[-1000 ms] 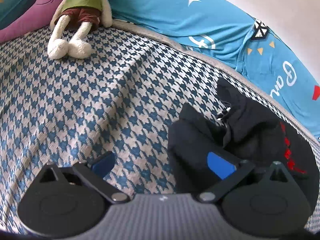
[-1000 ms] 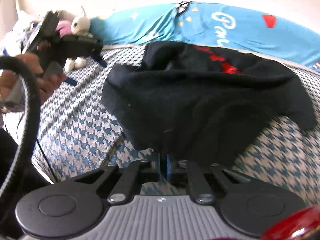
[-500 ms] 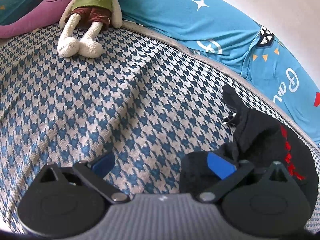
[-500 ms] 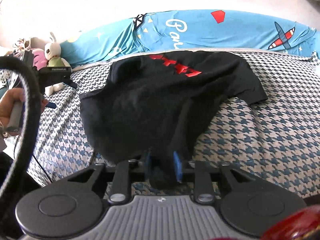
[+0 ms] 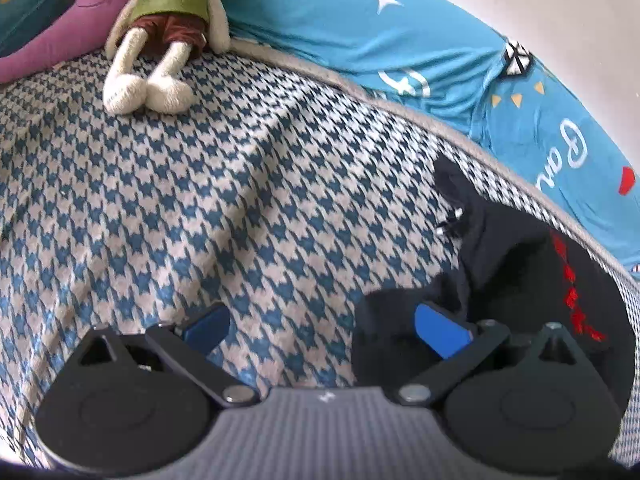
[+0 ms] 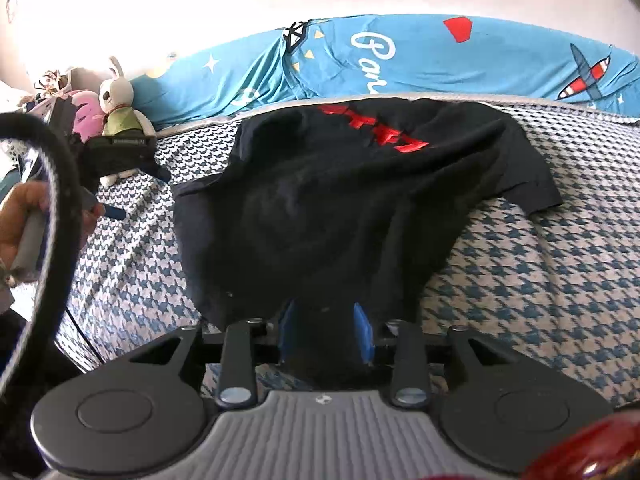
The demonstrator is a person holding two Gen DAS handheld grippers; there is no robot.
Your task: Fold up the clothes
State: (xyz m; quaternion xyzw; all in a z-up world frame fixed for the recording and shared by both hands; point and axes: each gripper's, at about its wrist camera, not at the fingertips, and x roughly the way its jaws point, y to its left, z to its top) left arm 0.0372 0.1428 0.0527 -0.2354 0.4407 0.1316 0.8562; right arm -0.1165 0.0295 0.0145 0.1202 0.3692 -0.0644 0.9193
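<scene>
A black T-shirt (image 6: 340, 200) with red print lies spread and rumpled on the houndstooth bed cover (image 6: 540, 280), its hem bunched toward me. My right gripper (image 6: 324, 332) is open, and the shirt's near hem still sits between its blue fingers (image 6: 362, 330). In the left wrist view the T-shirt (image 5: 520, 272) fills the lower right. My left gripper (image 5: 324, 332) is wide open just above the bed cover (image 5: 200, 200); its right finger (image 5: 440, 336) is over the shirt's edge and its left finger over bare cover. The right wrist view shows the left gripper (image 6: 136, 194) left of the shirt, held by a hand (image 6: 16, 224).
A plush rabbit (image 5: 160, 40) and a purple plush (image 5: 60, 40) lie at the head of the bed. A blue printed quilt (image 6: 440, 60) runs along the wall behind the shirt. A black cable (image 6: 60, 200) loops at the left by the bed's edge.
My right gripper went from shut on the shirt's hem to open. The shirt dropped and spread out on the bed. The left gripper stayed open and shifted slightly.
</scene>
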